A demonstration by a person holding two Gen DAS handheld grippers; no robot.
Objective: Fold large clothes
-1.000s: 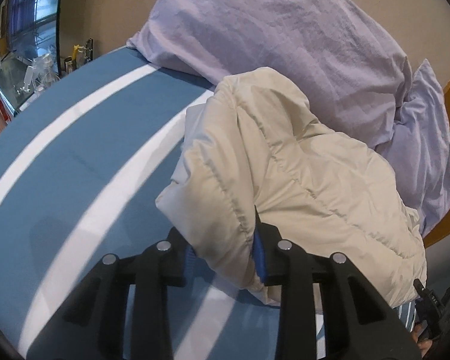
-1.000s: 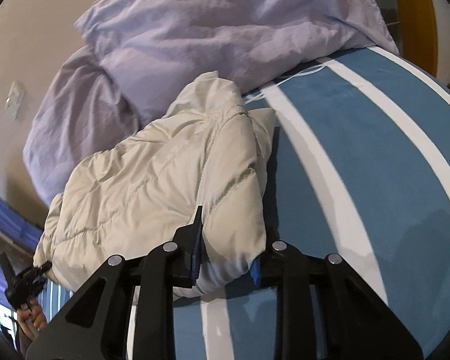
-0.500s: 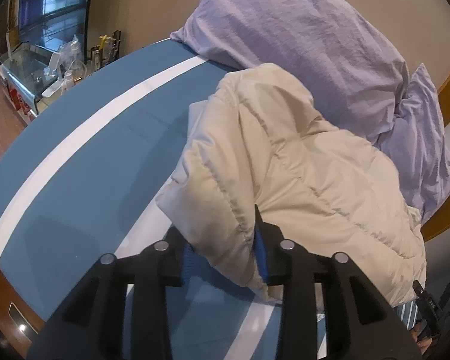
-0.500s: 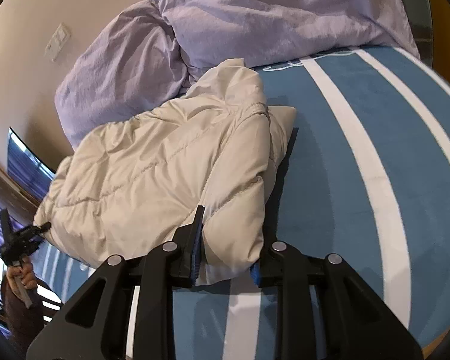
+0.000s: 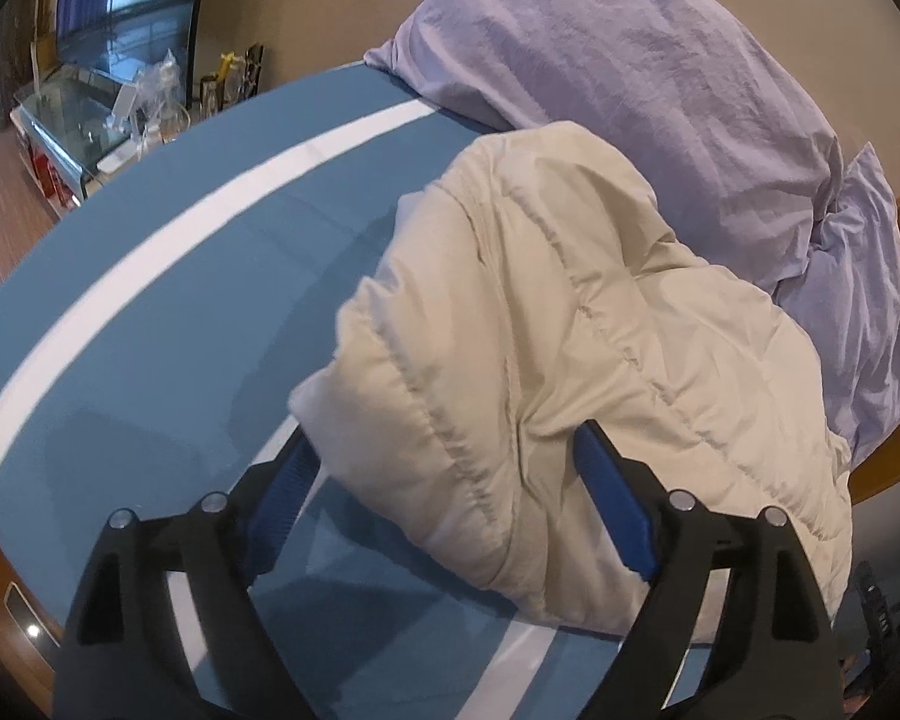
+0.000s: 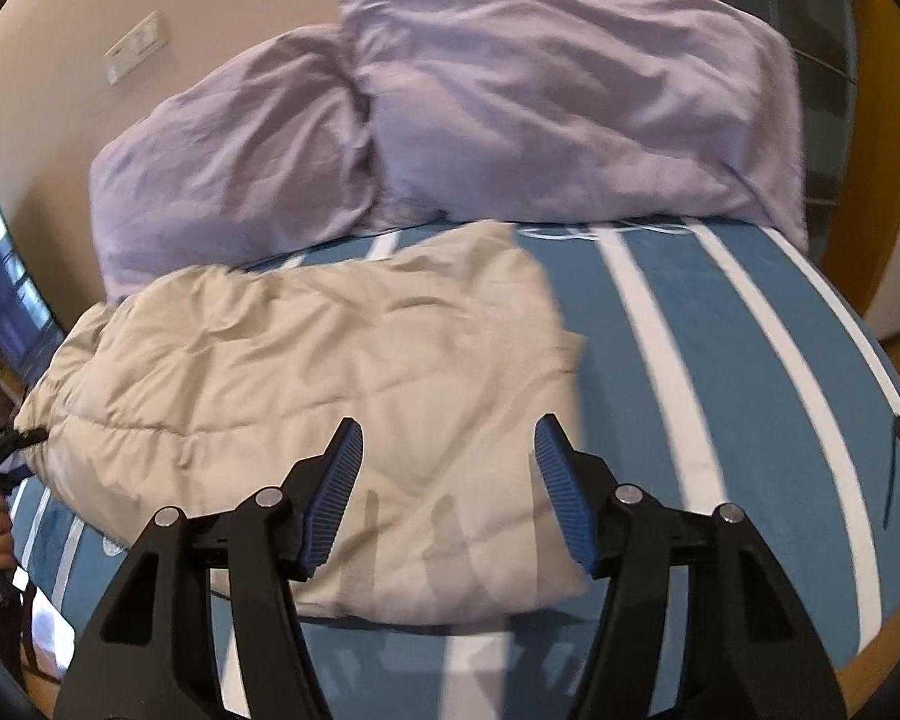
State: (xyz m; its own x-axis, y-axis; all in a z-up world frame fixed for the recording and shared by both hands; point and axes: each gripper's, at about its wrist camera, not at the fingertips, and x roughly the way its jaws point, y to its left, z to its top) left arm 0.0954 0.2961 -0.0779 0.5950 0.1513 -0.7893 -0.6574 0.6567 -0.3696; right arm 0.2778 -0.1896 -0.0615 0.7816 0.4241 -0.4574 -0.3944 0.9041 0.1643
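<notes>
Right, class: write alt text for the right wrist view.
A cream puffy jacket lies folded on a blue-and-white striped bed. The right gripper is opening above the jacket's near edge, gripping nothing. Two lilac pillows sit behind.

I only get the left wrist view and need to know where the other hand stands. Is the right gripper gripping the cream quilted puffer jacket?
Observer: No. The right gripper has its jaws opening. The pads stand clear of the cream quilted puffer jacket, and nothing is pinched.
Operator: Does the jacket's far edge hang off the bed?
Observer: No. That edge lies on the blue and white striped bed cover, with bare cover beyond it.
Operator: Is it against the pillow there?
Observer: No. A strip of cover shows between it and the larger lilac pillow.
</notes>
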